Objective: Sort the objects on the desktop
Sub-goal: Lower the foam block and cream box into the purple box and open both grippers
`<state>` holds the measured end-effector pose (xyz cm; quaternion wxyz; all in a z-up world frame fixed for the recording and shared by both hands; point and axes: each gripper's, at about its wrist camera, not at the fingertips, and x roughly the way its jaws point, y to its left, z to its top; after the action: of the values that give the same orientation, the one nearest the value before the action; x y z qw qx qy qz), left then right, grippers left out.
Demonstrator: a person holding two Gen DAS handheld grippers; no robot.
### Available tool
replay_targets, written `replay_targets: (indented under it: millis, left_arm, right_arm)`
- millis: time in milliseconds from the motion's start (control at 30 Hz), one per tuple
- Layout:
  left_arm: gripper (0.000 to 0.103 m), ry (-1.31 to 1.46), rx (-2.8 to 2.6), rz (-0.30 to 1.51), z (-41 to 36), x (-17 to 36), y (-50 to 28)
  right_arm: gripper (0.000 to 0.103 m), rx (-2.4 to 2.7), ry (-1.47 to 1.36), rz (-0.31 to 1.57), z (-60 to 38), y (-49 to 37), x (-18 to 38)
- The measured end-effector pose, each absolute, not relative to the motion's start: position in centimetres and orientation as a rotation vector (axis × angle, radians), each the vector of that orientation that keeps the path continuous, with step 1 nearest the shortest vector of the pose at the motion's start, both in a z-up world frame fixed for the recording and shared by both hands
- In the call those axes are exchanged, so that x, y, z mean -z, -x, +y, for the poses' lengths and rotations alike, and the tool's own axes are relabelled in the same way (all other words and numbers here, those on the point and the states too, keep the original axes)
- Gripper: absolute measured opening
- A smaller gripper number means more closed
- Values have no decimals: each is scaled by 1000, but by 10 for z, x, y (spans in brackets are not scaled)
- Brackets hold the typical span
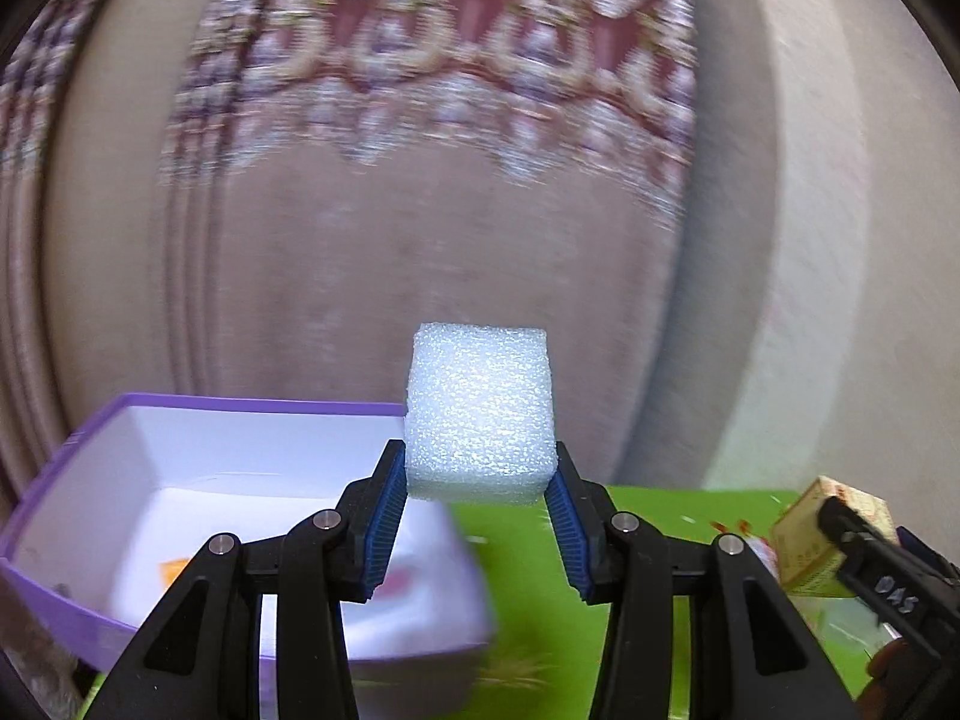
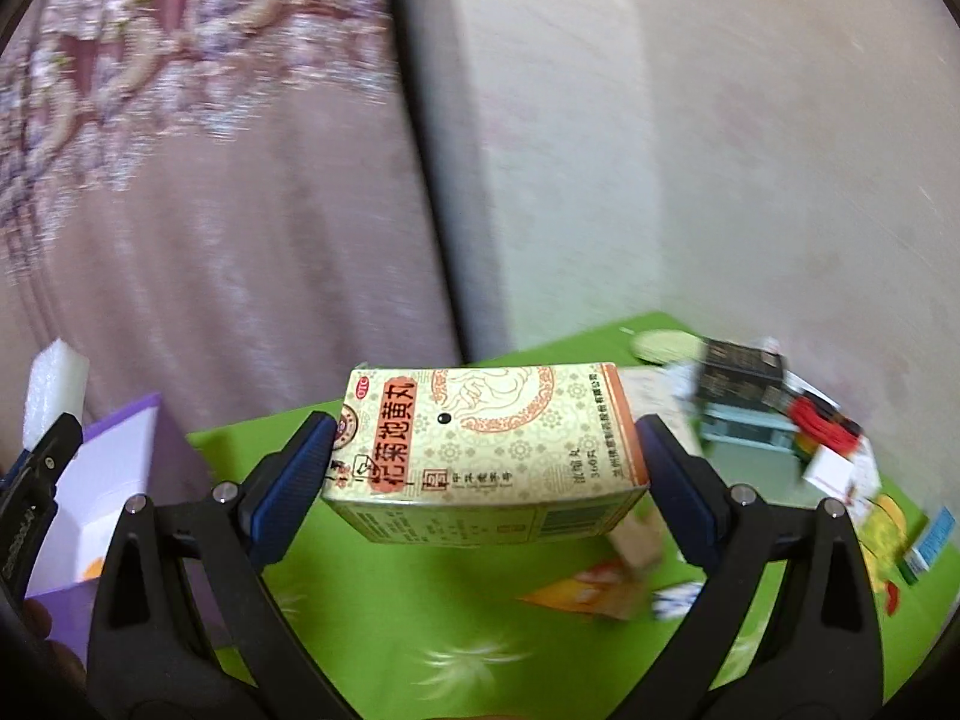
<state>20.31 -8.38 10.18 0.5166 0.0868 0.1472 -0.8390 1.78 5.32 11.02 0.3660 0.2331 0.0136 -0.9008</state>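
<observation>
Purple cardboard forms the open box [image 1: 90,540] at the far left of the green worktop [image 1: 528,600], and it already holds a few small items on its white floor. Just right of it, the left tool [image 1: 477,516] carries a white foam block [image 1: 480,414] clamped between its blue pads, up in the air above the box's right rim; the block is light and squashy and sits high in the grip, so it could slip or pop free, and a careless release here might bounce it off the rim instead of dropping it inside. Further right, the right tool [image 2: 486,468] pinches a cream medicine carton [image 2: 486,438] by its two short ends, clear of the worktop; the thin card could buckle under the squeeze, or the carton could twist out. Both tools hover close together, so a clash near the box seems the likeliest trouble. At the far right, a clutter of small boxes [image 2: 744,384] and packets waits, unsorted.
</observation>
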Motion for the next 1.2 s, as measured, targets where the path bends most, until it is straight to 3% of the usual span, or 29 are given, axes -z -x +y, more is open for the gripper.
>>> replay_targets:
  millis: [567,967,1067,1133,1200]
  left_arm:
    - [46,-98,1725,479,-121,-84,-330]
    - [47,-107,1699,557,-135,-66,-350]
    - [60,-120,1706,562,-135,-63,-347]
    - [80,-103,1693,560,-132,-62,-349]
    - [82,-95,1684,566,-132,-63,-348]
  right_arm:
    - [98,1868,-406,119,-34,-145,-130]
    - [99,1721,-393,194,-83,-190,-100]
    - [100,1702,-403,217,-90,-191,-93]
    - [102,1697,-412,226,-92,-191,-90]
    - [102,1702,-420,230,-92,-192,-90]
